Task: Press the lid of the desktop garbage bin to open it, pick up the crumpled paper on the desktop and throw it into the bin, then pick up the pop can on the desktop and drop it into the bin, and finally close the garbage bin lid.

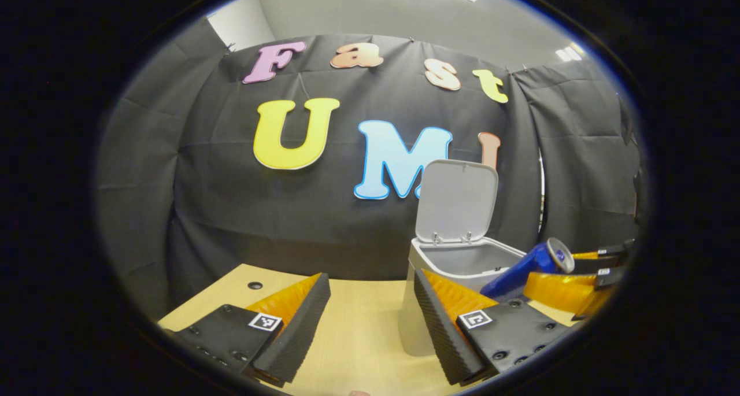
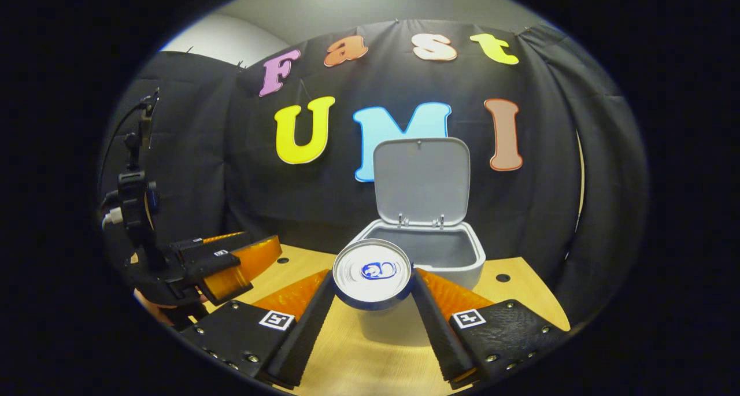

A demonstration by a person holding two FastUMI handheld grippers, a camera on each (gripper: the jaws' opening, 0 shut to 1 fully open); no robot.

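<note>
In the right gripper view, we saw the right gripper (image 2: pixel 372 303) clamped on the can (image 2: pixel 372 280), both fingers pressing its sides and its top facing the camera, just before the bin (image 2: pixel 457 263). The lid (image 2: pixel 421 179) stood upright and the bin was open on the table (image 2: pixel 514 295). In the left gripper view, the left gripper (image 1: pixel 370 321) stood wide and held nothing, the bin just beside its right finger (image 1: pixel 442 332)
</note>
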